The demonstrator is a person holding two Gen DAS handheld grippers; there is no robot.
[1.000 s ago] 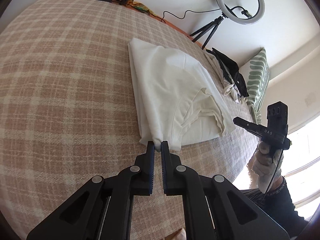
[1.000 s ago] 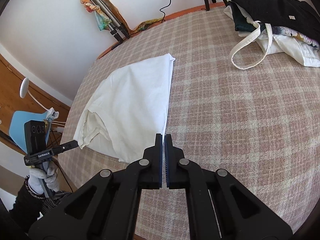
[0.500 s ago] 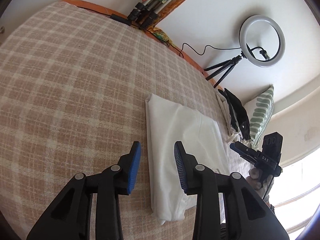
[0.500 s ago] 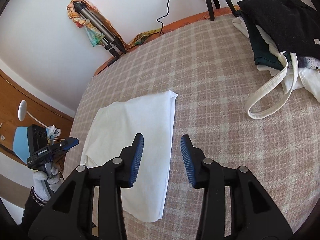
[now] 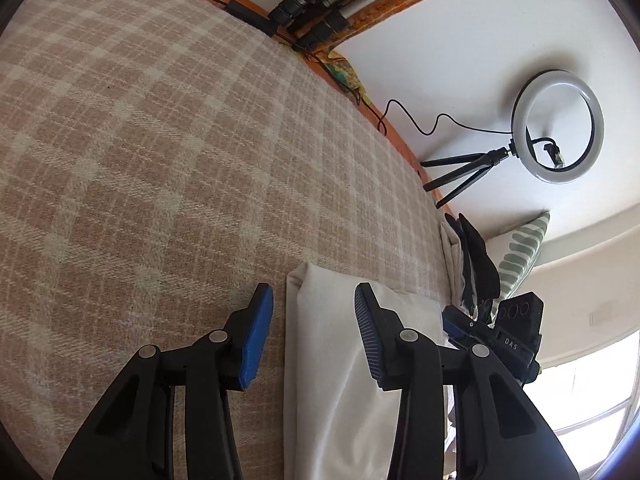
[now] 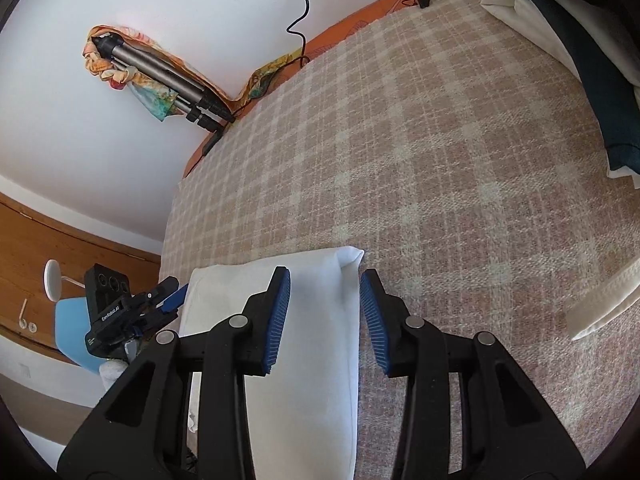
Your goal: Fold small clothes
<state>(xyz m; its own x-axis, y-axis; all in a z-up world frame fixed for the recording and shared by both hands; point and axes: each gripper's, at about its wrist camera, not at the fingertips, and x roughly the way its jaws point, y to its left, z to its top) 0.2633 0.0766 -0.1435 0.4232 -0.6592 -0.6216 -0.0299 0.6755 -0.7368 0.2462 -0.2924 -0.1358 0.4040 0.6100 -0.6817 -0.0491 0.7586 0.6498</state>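
A white garment (image 5: 332, 380) lies folded into a long strip on the plaid bed cover (image 5: 160, 160). My left gripper (image 5: 312, 300) is open over the strip's far left corner, and its blue pads (image 5: 256, 336) do not touch the cloth. In the right wrist view the same garment (image 6: 312, 360) lies under my right gripper (image 6: 325, 280). Its jaws are closing, with the strip's far right edge between them but not pinched. Each gripper shows in the other's view: the right gripper (image 5: 500, 336) and the left gripper (image 6: 132, 308).
A ring light (image 5: 558, 126) on a small tripod stands at the bed's far edge. Black and white clothes (image 5: 476, 264) are piled by a green-patterned pillow (image 5: 520, 256). A folded tripod (image 6: 160, 76) leans on the wall. A white strap (image 6: 604, 300) lies at the right.
Both grippers were shut on the garment's near corners. They have let go, opened, and moved forward along the folded strip to its far end. The right jaws have since narrowed.
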